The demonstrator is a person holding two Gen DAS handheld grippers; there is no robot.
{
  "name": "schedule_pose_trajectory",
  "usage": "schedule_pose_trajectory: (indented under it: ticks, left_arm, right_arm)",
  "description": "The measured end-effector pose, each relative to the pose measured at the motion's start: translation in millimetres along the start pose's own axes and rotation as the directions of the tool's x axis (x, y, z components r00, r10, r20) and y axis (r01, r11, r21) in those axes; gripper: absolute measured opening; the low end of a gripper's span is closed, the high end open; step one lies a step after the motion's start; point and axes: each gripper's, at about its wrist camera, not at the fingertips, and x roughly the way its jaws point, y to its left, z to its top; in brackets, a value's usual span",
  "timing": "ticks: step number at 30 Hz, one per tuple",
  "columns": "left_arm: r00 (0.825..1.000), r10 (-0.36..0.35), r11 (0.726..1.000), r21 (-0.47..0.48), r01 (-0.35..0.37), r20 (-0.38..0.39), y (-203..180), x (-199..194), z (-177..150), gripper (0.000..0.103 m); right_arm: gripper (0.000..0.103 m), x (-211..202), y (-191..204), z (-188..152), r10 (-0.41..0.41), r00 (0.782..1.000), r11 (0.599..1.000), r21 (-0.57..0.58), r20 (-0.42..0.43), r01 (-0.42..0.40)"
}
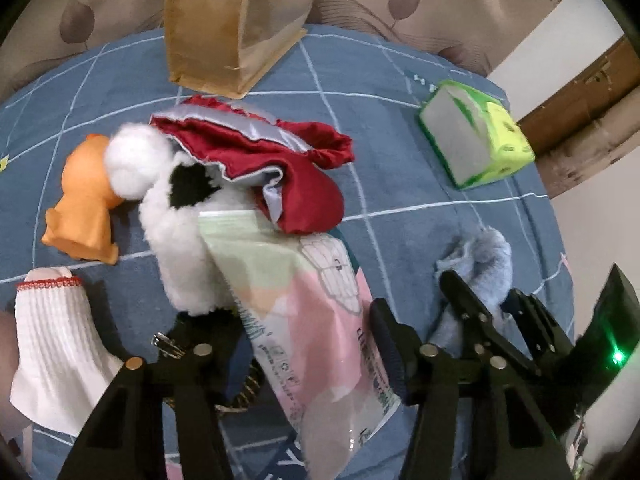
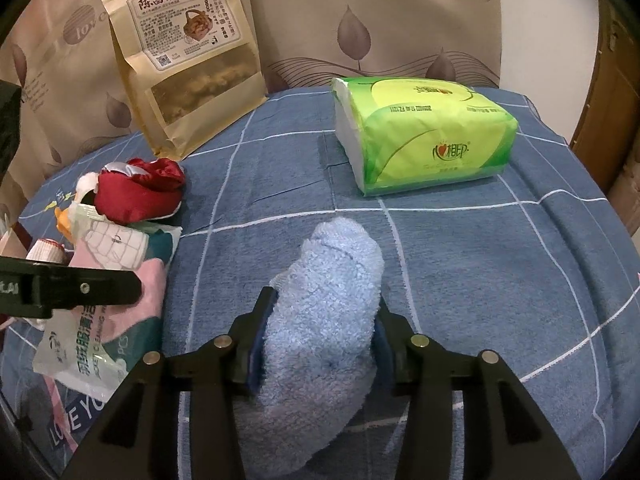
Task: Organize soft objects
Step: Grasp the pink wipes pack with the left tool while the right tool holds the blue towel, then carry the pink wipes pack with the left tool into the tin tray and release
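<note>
A pink and green wipes packet (image 1: 312, 320) lies on the blue checked bedspread (image 1: 400, 184) between the fingers of my left gripper (image 1: 280, 320). The jaws stand wide: the left finger is clear of the packet and the right one is at its edge. A fluffy light-blue sock (image 2: 328, 300) lies on the bedspread (image 2: 480, 260) inside my right gripper (image 2: 324, 300), whose pads touch both its sides. The packet leans on a pile made of a white plush toy (image 1: 176, 240) and a red satin pouch (image 1: 296, 168). In the left wrist view my right gripper (image 1: 484, 292) shows at the right.
An orange soft toy (image 1: 80, 208) and a white sock with red trim (image 1: 52, 340) lie left of the pile. A brown paper bag (image 2: 188, 60) stands at the back against the curtain. A green tissue pack (image 2: 424, 140) sits at the back right, near the bed's edge.
</note>
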Motion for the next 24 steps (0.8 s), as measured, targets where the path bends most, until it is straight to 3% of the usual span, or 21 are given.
schedule_pose_trajectory:
  ticks: [6, 12, 24]
  left_arm:
    - [0.999, 0.028, 0.999, 0.024, -0.029, 0.022, -5, -14, -5, 0.048]
    - [0.998, 0.029, 0.998, 0.052, -0.032, 0.052, -8, -38, -9, 0.048]
    - [0.987, 0.097, 0.989, 0.101, -0.109, 0.125, -12, -84, -17, 0.048]
  right_arm:
    - [0.043, 0, 0, 0, 0.000, 1.000, 1.000, 0.000, 0.000, 0.000]
    - [0.043, 0, 1, 0, -0.001, 1.000, 1.000, 0.000, 0.000, 0.001]
    - [0.044, 0, 1, 0, -0.002, 1.000, 1.000, -0.001, 0.000, 0.002]
